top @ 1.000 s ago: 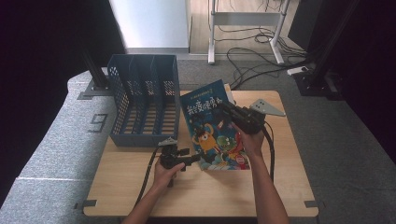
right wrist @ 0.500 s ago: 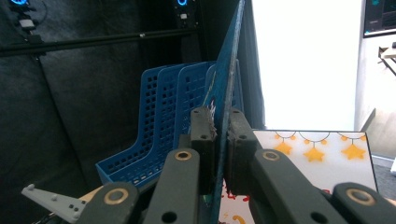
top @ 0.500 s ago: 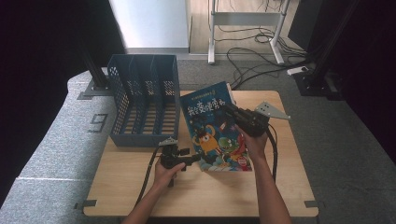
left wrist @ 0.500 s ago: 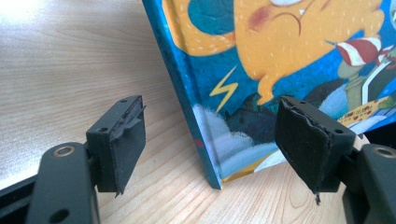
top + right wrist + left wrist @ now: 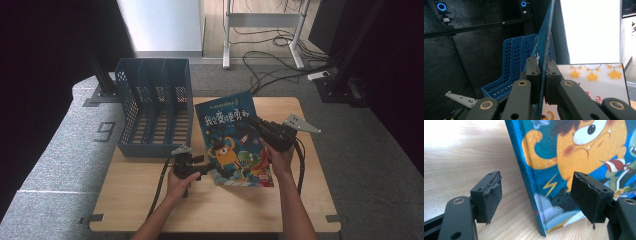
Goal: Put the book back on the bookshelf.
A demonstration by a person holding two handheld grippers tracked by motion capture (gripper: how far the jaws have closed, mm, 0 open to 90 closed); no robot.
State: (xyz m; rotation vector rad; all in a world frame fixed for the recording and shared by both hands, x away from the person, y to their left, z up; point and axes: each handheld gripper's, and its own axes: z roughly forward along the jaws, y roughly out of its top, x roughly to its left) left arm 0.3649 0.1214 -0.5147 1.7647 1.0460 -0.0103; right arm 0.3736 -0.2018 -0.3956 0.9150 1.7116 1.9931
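A children's book (image 5: 230, 135) with a blue cartoon cover lies on the wooden table (image 5: 150, 200). My right gripper (image 5: 252, 121) is shut on the right edge of its cover. In the right gripper view the jaws (image 5: 542, 67) pinch the thin blue cover (image 5: 546, 32) edge-on, raised off a white page with yellow stars (image 5: 594, 77). My left gripper (image 5: 211, 167) rests by the book's lower left corner. In the left gripper view its jaws (image 5: 536, 195) stand open on either side of the book's spine edge (image 5: 529, 182), with neither pad touching it.
A blue slotted file rack (image 5: 155, 107) stands at the table's back left, also seen past the cover as the rack (image 5: 516, 60). Bare wood lies along the front edge. Cables and stand legs (image 5: 280, 45) cover the floor behind.
My right hand has shifted to the right and slightly down, carrying the cover's edge with it. The left gripper has stayed put.
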